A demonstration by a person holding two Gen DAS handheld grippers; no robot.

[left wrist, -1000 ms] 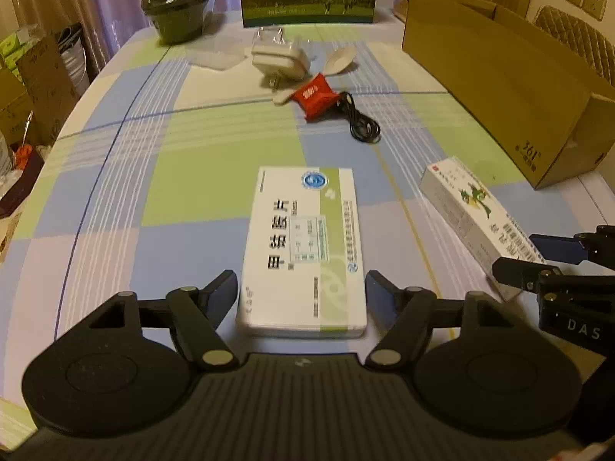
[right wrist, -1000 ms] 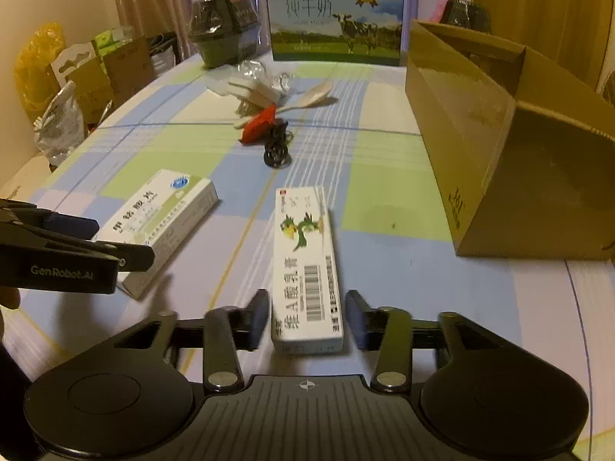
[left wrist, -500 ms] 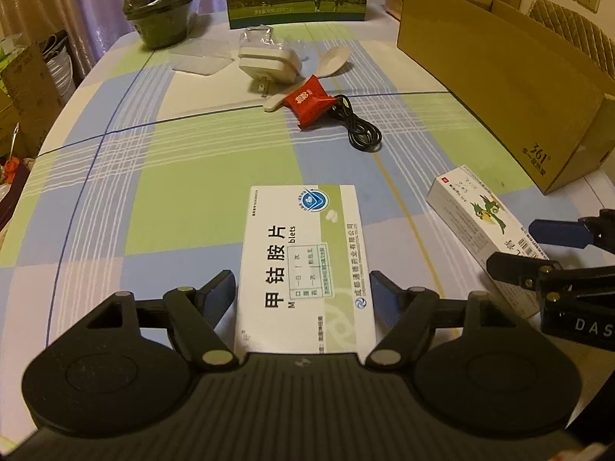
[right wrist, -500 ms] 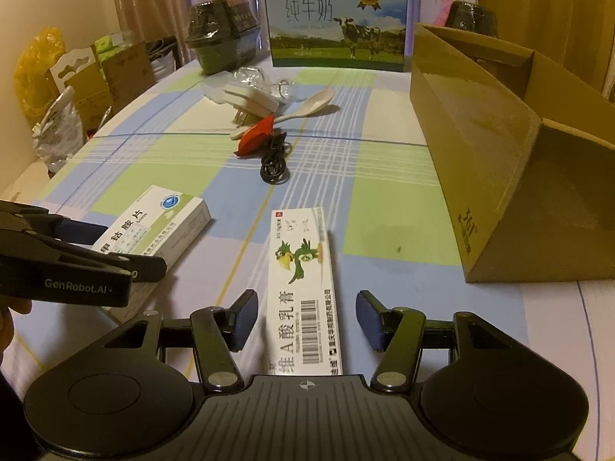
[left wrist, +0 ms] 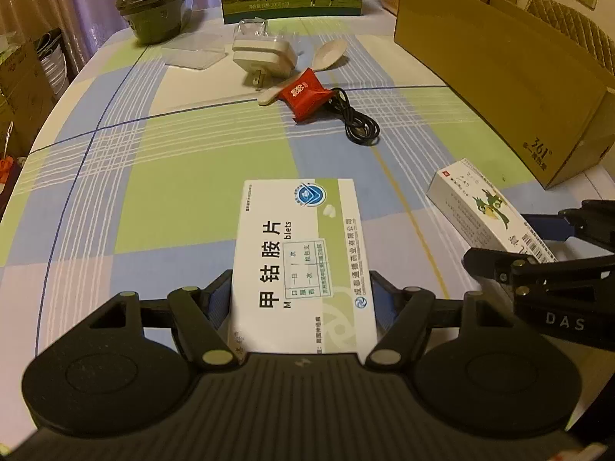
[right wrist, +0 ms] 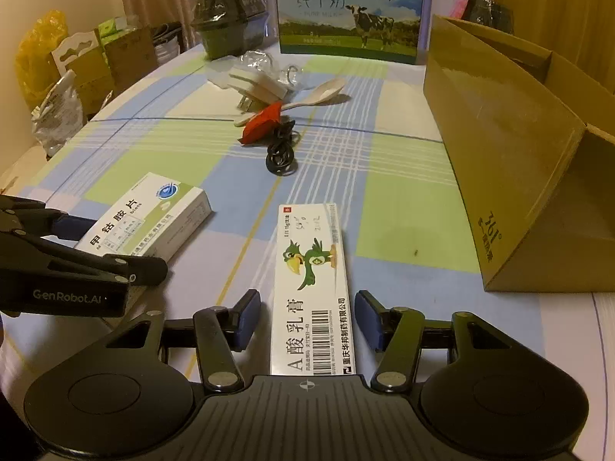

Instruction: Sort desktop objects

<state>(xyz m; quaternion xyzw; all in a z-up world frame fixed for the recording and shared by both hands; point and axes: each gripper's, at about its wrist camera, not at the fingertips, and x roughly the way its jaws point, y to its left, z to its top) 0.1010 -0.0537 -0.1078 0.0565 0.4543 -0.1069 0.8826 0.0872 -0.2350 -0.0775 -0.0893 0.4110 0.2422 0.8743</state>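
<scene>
White tablet box (left wrist: 303, 265) and ointment box (right wrist: 311, 292) lie flat.

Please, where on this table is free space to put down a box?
Bare cloth lies left of the tablet box, and between the ointment box and the cardboard carton. It is crowded around the red packet, cable and charger.

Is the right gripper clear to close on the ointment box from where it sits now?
Probably yes. The right gripper is open, its blue pads either side of the ointment box with gaps, nothing between. The left gripper is off to the side at the tablet box.

Checked green-blue tablecloth (left wrist: 184, 192); red packet (left wrist: 305, 94); black cable (left wrist: 357, 123).
</scene>
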